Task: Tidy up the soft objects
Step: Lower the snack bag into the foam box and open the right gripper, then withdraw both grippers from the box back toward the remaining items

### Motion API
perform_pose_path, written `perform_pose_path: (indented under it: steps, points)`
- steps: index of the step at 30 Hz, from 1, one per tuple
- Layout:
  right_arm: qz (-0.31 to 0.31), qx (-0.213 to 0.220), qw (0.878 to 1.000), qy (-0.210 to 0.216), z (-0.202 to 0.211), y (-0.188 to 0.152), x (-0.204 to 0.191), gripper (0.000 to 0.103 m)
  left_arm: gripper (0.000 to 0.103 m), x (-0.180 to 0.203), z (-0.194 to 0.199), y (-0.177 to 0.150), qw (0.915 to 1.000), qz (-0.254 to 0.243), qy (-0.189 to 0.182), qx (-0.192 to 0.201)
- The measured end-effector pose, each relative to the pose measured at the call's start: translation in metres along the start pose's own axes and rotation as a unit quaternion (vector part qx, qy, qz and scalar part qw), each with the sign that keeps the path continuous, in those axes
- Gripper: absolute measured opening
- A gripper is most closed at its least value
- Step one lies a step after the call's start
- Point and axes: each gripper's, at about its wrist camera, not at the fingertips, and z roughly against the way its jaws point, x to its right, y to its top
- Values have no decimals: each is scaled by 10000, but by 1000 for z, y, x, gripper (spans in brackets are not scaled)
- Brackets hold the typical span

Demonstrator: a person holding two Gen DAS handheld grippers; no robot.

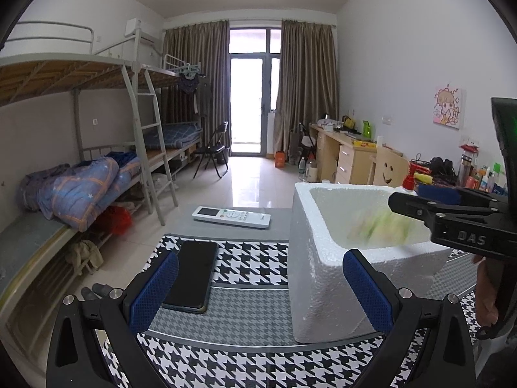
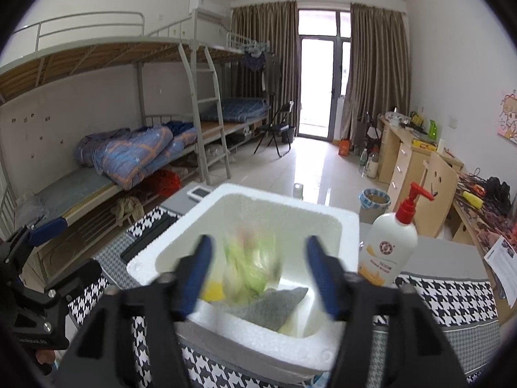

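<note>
While both tongs gape empty, a blurred green bag (image 2: 250, 263) lies between the right tongs (image 2: 258, 273), inside the foam box (image 2: 350, 226).

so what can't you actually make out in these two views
- Green-yellow soft item above the foam box: motion-blurred in both views, identity unclear.
- Grey cloth in the box: partly hidden by the right gripper.
- Phone: near corner behind the left gripper.
- Pump bottle label: too small.

black phone (image 1: 190, 276) and white remote (image 1: 231, 216) on houndstooth cloth (image 1: 252, 265); pump bottle (image 2: 391, 249), perhaps lotion.
</note>
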Motion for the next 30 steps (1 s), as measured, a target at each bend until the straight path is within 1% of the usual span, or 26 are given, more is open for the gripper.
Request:
perform_pose_path:
  steps: [2, 4, 7, 9, 12, 25, 30]
  points:
    - [9, 140, 9999, -1, 6, 0, 1, 93, 102, 0, 0, 0, 10000, 7, 7, 5]
    - [-5, 191, 9998, 32, 10, 0, 2, 96, 102, 0, 0, 0, 10000, 21, 0, 2]
    - [-60, 175, 9998, 76, 11, -1, 4, 96, 102, 3, 2, 3, 10000, 6, -16, 1]
    - [-39, 192, 9998, 9, 13, -2, 4, 96, 102, 6, 3, 3, 10000, -41, -14, -6]
    - [-53, 205, 9998, 18, 16, -2, 5, 96, 102, 10, 5, 4, 10000, -67, -38, 6]
    - [-62, 458, 9989, -96, 49, -6, 9, 96, 102, 22, 22, 5, 9999, -134, -105, 26]
    - [-56, 582, 9981, -178, 66, -10, 9, 96, 102, 30, 33, 6, 9997, -167, -142, 101]
